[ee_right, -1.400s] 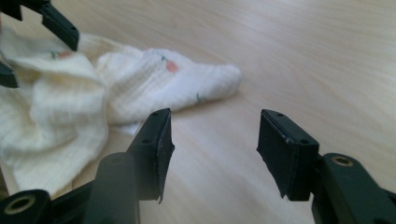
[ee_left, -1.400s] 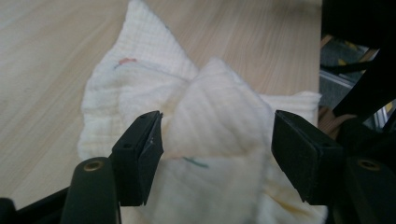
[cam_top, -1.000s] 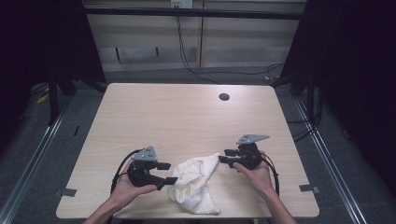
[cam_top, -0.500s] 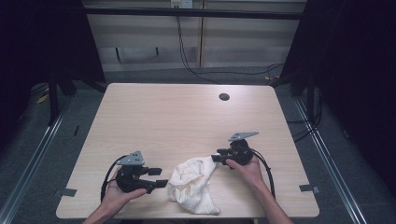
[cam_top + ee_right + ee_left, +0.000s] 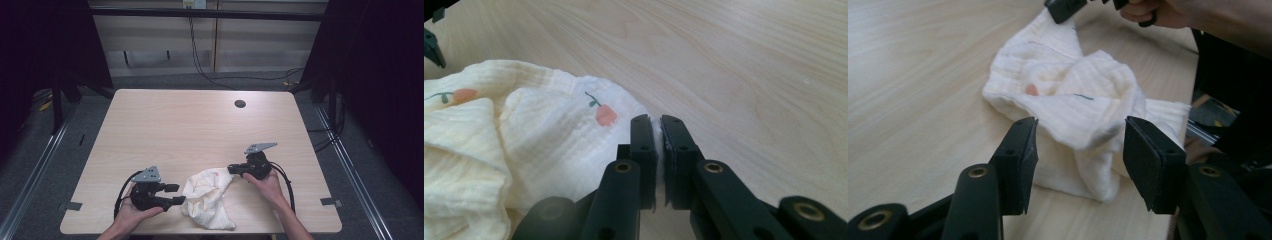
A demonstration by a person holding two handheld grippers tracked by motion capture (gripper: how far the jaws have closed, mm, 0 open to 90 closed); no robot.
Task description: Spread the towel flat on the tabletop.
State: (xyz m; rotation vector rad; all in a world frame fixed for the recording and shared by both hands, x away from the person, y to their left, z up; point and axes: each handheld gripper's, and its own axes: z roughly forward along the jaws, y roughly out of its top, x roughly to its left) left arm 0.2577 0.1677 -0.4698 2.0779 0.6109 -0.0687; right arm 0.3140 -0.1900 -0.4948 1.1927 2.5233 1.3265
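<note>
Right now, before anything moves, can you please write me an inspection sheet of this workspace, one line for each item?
Surface: light wooden table, bare apart from the job's things; a round dark hole near its far edge.
Job's things: crumpled cream cloth with small flower prints, lying near the front edge.
Clutter: nothing seen.
Grippers: right gripper has just closed and pinches an edge of the cloth; left gripper has its jaws apart on either side of a fold, pads not pressing on it.
Cables: a black cable loops from the right gripper, another from the left; wires hang on the wall behind.
Surroundings: dark curtains at both sides, pale wall panels behind, grey floor.
</note>
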